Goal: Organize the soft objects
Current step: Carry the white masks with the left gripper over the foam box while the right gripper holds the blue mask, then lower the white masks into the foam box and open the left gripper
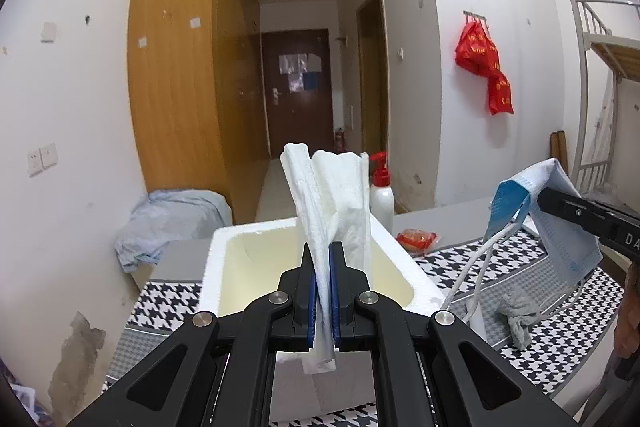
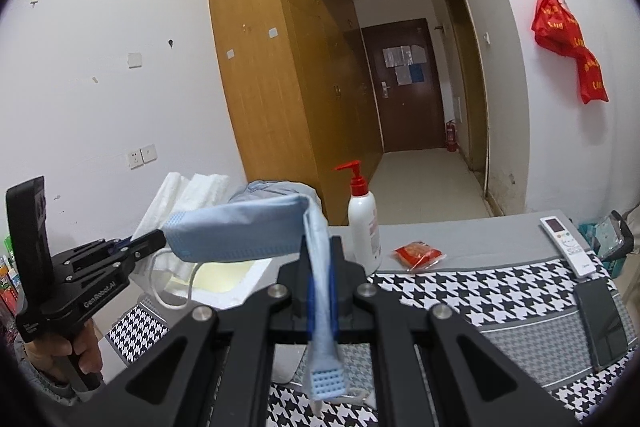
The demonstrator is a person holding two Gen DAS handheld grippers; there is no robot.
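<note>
My left gripper (image 1: 323, 255) is shut on a folded white tissue (image 1: 336, 195) and holds it upright over the white foam box (image 1: 224, 239). My right gripper (image 2: 320, 251) is shut on a blue face mask (image 2: 240, 231), held in the air to the right of the box; the mask also shows in the left wrist view (image 1: 560, 227), its white ear loops (image 1: 476, 275) hanging down. In the right wrist view the left gripper (image 2: 148, 241) and its tissue (image 2: 180, 199) sit at the left, close behind the mask. A crumpled grey cloth (image 1: 516, 315) lies on the houndstooth mat.
A houndstooth mat (image 2: 480, 291) covers the grey table. On it or near it stand a pump bottle (image 2: 362, 223), a red packet (image 2: 418, 253), a white remote (image 2: 566, 243) and a dark phone (image 2: 604, 323). A blue-grey cloth heap (image 1: 172, 223) lies left of the table.
</note>
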